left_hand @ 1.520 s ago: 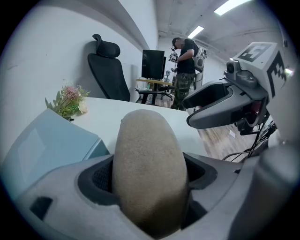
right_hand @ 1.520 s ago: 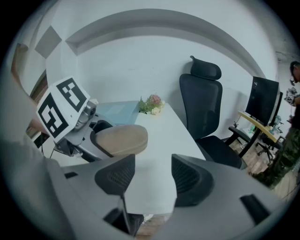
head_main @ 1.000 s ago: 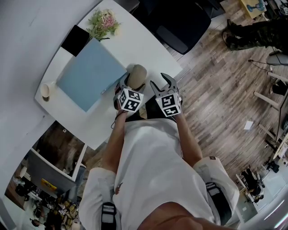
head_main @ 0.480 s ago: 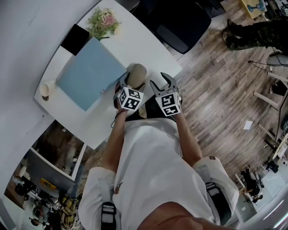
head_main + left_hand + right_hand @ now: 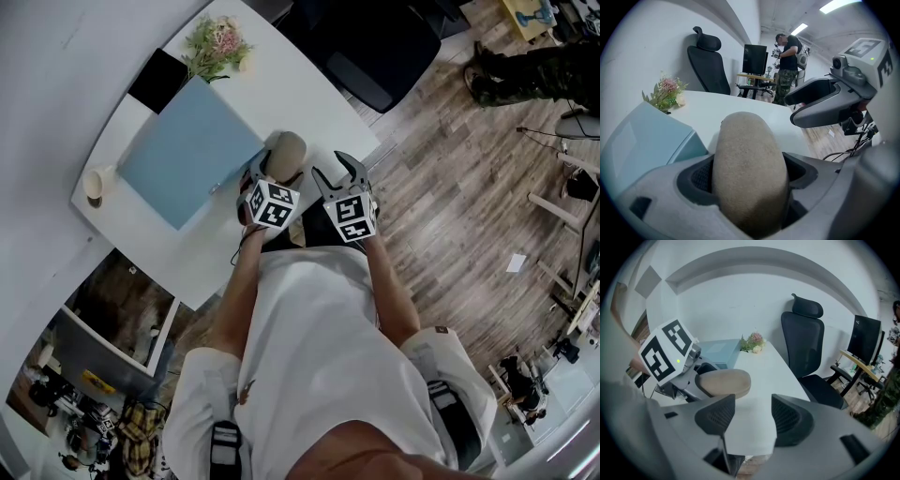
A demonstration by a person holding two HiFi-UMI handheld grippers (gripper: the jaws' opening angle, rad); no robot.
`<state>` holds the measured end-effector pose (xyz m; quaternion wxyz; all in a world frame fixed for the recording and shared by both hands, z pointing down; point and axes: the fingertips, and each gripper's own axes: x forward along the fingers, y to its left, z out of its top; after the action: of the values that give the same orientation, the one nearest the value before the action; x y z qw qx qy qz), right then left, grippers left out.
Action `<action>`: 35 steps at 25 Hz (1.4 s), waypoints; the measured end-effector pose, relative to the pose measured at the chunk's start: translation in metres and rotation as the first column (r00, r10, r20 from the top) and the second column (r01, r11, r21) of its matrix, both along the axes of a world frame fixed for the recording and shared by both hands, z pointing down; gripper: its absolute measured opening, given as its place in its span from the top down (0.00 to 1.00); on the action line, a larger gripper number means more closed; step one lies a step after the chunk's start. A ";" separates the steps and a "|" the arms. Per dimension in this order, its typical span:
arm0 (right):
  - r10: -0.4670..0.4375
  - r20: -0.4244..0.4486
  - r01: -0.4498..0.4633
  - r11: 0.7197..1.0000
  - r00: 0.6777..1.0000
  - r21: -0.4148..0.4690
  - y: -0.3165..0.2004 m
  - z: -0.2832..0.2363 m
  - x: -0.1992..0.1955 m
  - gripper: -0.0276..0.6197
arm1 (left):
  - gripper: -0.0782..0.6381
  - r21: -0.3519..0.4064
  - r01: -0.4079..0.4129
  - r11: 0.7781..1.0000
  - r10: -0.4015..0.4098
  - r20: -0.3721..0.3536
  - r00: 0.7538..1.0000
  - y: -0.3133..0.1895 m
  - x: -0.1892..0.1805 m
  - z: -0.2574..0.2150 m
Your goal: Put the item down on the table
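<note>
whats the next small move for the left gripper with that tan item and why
Probably lower the left gripper straight down until the tan item rests on the white table, then open the fingers. Its fingers are shut on the item, which seems held just above bare tabletop beside the blue box; the right gripper is open and empty.

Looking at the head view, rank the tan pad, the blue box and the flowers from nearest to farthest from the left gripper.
1. Tan pad, clamped in the left gripper itself.
2. Blue box, just to its left.
3. Flowers, at the table's far end.
</note>
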<state>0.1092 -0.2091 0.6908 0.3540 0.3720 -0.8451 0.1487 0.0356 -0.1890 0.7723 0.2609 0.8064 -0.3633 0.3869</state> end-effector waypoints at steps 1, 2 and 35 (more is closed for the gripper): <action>0.001 0.000 -0.001 1.000 1.000 0.000 0.000 0.000 0.000 0.58 | 0.31 0.000 -0.001 1.000 0.001 0.000 1.000 0.000 0.000 0.000; 0.001 0.000 -0.001 1.000 1.000 -0.002 0.001 0.000 0.000 0.58 | 0.31 0.001 -0.001 1.000 0.001 0.000 1.000 0.000 0.000 0.000; 0.031 0.002 -0.031 0.996 1.000 0.080 0.030 -0.033 0.002 0.56 | 0.26 0.148 0.032 0.988 -0.028 -0.027 0.999 0.012 -0.010 -0.036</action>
<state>0.1115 -0.1791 0.6581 0.3358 0.3990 -0.8447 0.1204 0.0256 -0.1774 0.7367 0.2104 0.8228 -0.3998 0.3448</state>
